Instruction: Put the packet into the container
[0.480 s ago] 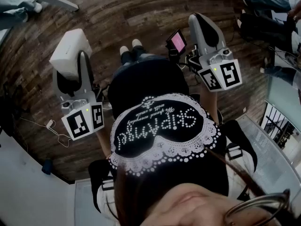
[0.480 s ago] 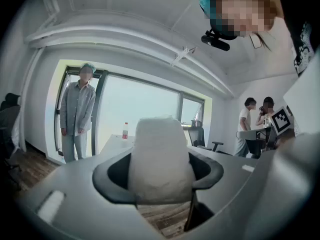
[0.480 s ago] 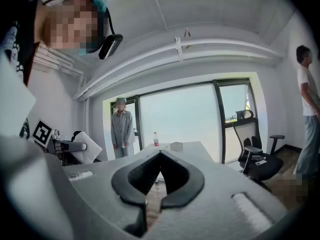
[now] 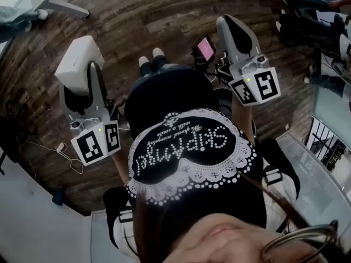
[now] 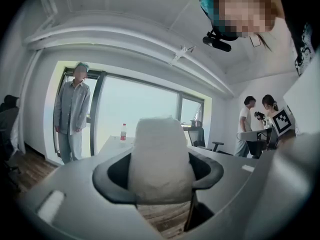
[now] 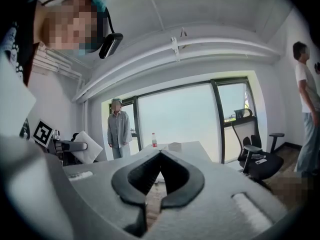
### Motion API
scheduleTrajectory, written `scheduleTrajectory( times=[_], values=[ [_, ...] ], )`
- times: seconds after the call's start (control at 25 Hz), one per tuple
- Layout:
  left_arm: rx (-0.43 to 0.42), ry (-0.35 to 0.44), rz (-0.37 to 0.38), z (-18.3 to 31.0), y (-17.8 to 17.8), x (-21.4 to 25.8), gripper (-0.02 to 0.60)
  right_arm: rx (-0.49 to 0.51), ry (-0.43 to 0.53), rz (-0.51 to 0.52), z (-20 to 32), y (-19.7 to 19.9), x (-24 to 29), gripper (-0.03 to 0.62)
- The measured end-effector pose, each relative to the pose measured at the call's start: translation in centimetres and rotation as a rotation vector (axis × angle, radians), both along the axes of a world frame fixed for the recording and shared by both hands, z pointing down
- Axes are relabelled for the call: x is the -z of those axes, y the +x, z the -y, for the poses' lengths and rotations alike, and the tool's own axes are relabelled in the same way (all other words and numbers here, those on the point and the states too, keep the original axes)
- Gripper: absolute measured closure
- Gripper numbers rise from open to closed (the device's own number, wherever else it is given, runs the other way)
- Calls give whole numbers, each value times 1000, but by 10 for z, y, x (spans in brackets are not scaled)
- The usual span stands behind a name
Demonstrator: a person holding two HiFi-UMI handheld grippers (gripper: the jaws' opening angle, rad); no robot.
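My left gripper (image 4: 81,86) is shut on a white, soft packet (image 4: 78,63), which sticks out past its fingertips over the wooden floor. In the left gripper view the packet (image 5: 160,159) fills the gap between both dark jaws. The right gripper (image 4: 235,33) is held level at the right of the head view; its jaws meet at the tips (image 6: 160,156) with nothing between them. The left gripper with the packet (image 6: 86,149) shows at the left of the right gripper view. I cannot make out a container in any view.
A white table (image 6: 187,151) with a bottle (image 6: 154,140) and a small box (image 6: 174,146) stands ahead by the window, with a person in grey (image 6: 118,131) beside it. Office chairs (image 6: 257,159) and other people (image 5: 247,124) are at the right. A cable (image 4: 66,152) lies on the floor.
Both grippers and the packet have drifted very slightly up and left in the head view; the grips are unchanged.
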State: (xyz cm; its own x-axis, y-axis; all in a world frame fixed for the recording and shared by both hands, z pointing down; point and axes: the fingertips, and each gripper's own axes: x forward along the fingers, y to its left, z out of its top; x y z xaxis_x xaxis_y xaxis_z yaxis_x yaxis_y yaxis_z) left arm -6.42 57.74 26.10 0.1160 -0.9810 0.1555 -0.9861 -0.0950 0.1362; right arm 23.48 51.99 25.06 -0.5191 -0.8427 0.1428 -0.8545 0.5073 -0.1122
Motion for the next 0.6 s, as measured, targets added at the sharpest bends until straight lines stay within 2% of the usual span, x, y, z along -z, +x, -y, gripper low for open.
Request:
scheduleTrajectory(
  times=[0.28, 0.44, 0.6],
  values=[
    [-6, 8, 12, 16, 21, 1, 299, 19, 1, 35, 15, 12, -4, 600],
    [-20, 8, 22, 39, 55, -2, 299, 43, -16, 62, 31, 32, -15, 600],
    [-17, 28, 19, 55, 76, -7, 299, 109, -22, 97, 42, 32, -25, 599]
  ],
)
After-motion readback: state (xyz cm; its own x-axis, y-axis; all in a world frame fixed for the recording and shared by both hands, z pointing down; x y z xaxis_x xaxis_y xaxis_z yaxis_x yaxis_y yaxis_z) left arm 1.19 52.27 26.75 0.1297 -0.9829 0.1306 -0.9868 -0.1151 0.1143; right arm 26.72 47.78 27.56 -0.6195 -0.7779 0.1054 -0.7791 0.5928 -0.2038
